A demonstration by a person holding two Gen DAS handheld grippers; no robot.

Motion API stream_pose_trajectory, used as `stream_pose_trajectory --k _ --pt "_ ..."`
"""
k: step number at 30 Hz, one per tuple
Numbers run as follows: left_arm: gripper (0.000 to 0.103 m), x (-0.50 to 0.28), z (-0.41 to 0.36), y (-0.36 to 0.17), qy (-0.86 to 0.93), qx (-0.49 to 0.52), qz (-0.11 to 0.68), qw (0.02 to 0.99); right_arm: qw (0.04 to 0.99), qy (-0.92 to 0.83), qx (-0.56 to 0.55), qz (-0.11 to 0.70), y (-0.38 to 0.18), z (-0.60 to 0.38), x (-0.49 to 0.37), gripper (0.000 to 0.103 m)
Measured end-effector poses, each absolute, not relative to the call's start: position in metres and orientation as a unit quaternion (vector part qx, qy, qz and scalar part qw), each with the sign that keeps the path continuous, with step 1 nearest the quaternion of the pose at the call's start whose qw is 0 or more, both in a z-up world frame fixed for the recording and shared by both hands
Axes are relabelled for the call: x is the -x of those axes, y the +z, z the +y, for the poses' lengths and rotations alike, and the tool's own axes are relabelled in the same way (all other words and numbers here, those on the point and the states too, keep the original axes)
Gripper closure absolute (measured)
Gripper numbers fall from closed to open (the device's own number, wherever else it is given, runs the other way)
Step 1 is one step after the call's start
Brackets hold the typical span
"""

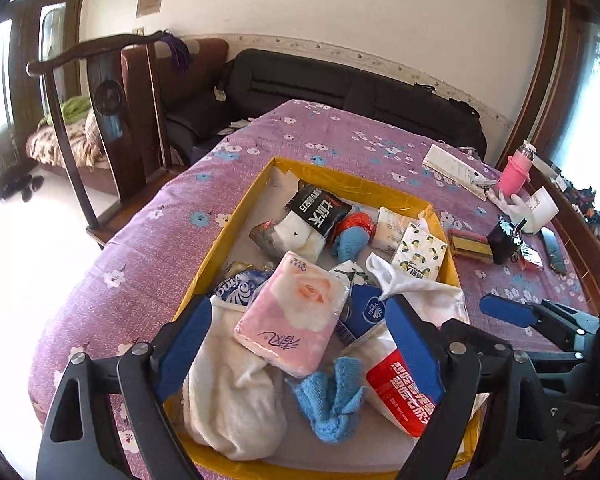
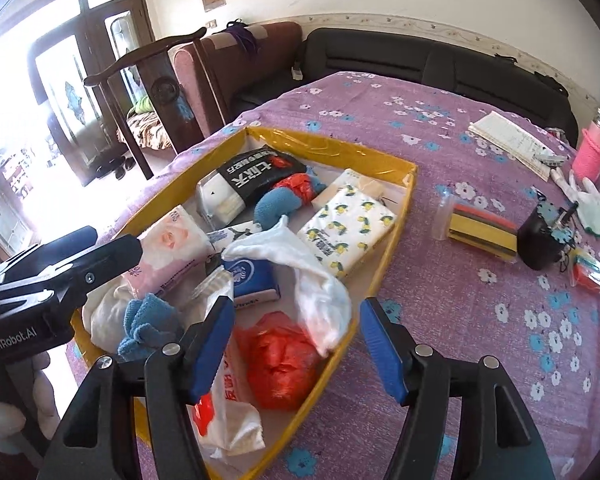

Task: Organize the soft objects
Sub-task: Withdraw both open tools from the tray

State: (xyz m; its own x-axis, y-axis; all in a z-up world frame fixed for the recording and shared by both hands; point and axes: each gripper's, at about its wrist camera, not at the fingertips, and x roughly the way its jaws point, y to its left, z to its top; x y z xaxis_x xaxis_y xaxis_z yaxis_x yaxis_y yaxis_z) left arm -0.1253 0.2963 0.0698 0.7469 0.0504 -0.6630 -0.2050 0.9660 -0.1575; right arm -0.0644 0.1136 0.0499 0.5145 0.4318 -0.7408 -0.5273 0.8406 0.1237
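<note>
A shallow yellow-walled box (image 1: 236, 216) is seen on a bench covered with a purple flowered cloth (image 1: 148, 240), and the soft things are piled inside it. On the housing of the left gripper (image 1: 300, 340), seen from the right wrist view, "GenRobot.AI" can be read. A black-banded pack (image 2: 256, 174) carries large white Chinese characters, upside down in both views. The pink tissue pack (image 1: 292, 316) is printed with a rose and brush-style characters. A blue pack (image 2: 252, 278) bears a round white emblem, and "Vinda" can just be made out on a blue wrapper (image 1: 236, 286) at the box's left wall. A red-and-white pack (image 1: 400, 392) shows white Chinese characters on red. The lemon-print pack (image 2: 348, 226) has writing too small to be read.

The left gripper's jaws are held wide apart above the pink tissue pack and a blue towel bundle (image 1: 328, 404), with nothing pressed between the pads. The jaws of the right gripper (image 2: 296, 344) are also apart, over the box's near right corner, with a white cloth (image 2: 300, 272) and a crumpled red plastic bag (image 2: 284, 360) below them, ungripped.

The red bag is shown only in the right wrist view. A cream towel (image 1: 228, 400) is shown broadly in the left wrist view, but only partly in the other. Outside the box, a pink cup (image 2: 590, 154), a paper sheet (image 2: 512, 140) and a striped yellow packet (image 2: 484, 232) lie on the cloth.
</note>
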Motion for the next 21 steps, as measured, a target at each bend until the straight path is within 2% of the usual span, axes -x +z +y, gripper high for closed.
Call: stream_pose_trajectory --k 21 --pt "0.014 0.135 0.226 0.089 0.072 0.03 0.347 0.935 0.883 0.235 -0.012 0.407 0.052 0.024 0.072 0.032"
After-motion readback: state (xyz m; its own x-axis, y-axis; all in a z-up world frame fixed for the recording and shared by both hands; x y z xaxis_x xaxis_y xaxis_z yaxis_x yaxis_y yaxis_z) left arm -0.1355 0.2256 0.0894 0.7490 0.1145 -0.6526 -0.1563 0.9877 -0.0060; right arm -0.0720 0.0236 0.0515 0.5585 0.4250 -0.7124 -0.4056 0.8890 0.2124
